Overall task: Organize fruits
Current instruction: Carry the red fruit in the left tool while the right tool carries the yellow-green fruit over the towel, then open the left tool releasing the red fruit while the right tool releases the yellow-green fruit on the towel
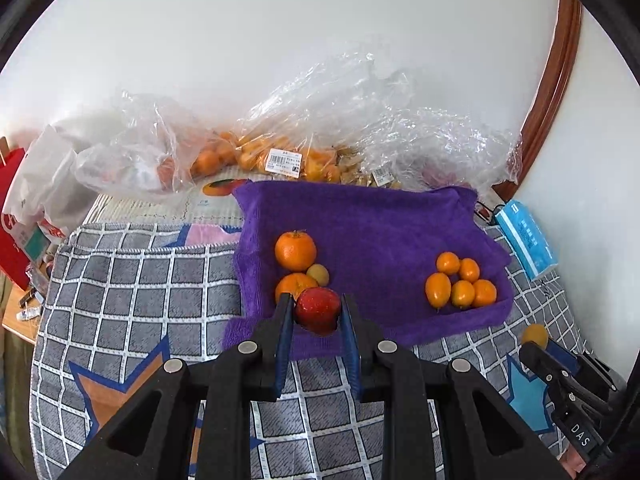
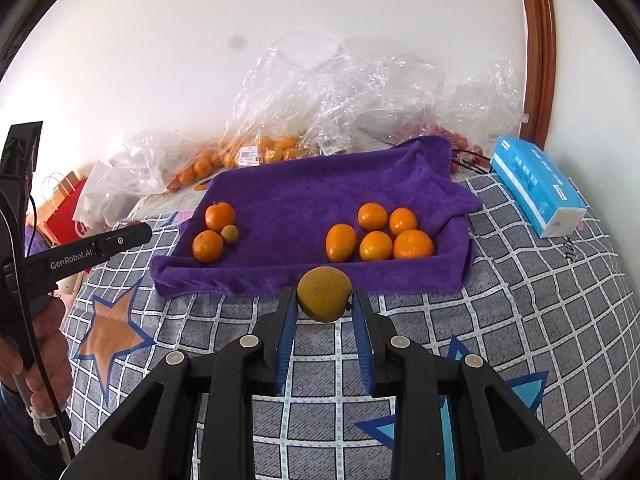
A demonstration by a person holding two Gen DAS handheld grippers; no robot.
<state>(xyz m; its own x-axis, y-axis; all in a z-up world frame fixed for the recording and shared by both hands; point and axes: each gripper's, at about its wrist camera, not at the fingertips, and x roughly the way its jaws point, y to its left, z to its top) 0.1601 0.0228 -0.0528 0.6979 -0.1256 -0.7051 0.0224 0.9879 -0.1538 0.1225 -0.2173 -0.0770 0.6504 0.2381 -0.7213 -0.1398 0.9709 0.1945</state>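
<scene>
The lower mandarin is partly hidden behind the red fruit. Fruit inside the crumpled plastic bags is blurred by the film. The label print cannot be read.

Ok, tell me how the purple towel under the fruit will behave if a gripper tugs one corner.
The purple towel looks soft and floppy: its edges are rumpled and folded, so it would probably bunch rather than slide flat. The round oranges resting loose on it would likely roll. It lies on a checked blanket, so it may drag against that.
</scene>
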